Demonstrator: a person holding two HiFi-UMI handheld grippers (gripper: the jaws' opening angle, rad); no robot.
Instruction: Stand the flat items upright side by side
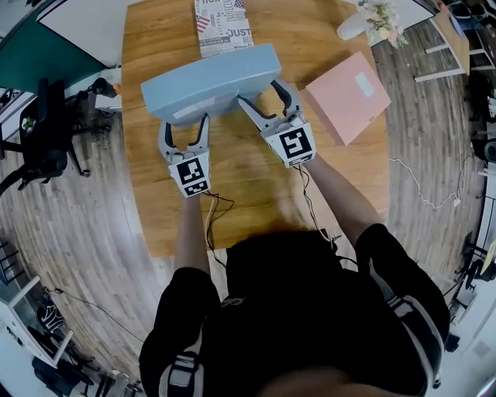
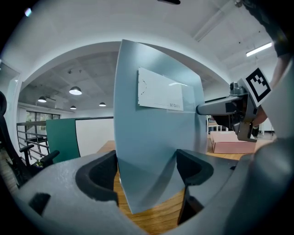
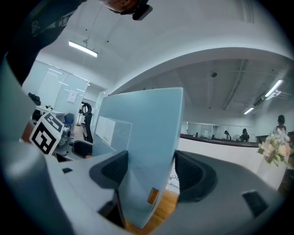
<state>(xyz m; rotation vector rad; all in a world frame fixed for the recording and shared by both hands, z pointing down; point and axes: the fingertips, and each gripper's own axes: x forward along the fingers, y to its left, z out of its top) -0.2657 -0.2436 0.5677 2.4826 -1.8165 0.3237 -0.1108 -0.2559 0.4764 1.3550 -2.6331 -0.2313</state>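
Note:
A pale blue box file (image 1: 209, 77) stands upright on the wooden table (image 1: 248, 201), its white label facing the left gripper view (image 2: 156, 137). My left gripper (image 1: 186, 124) is shut on its near left part, pads against both sides (image 2: 147, 172). My right gripper (image 1: 267, 105) is shut on the file's near right part (image 3: 149, 172). The file (image 3: 142, 137) fills the gap between both pairs of pads. A pink flat box (image 1: 346, 97) lies flat to the right. A flat item with newspaper print (image 1: 222, 27) lies behind the file.
A white vase of flowers (image 1: 372, 19) stands at the table's far right corner. A black office chair (image 1: 46, 132) is on the floor to the left. Cables hang from both grippers toward the person's body.

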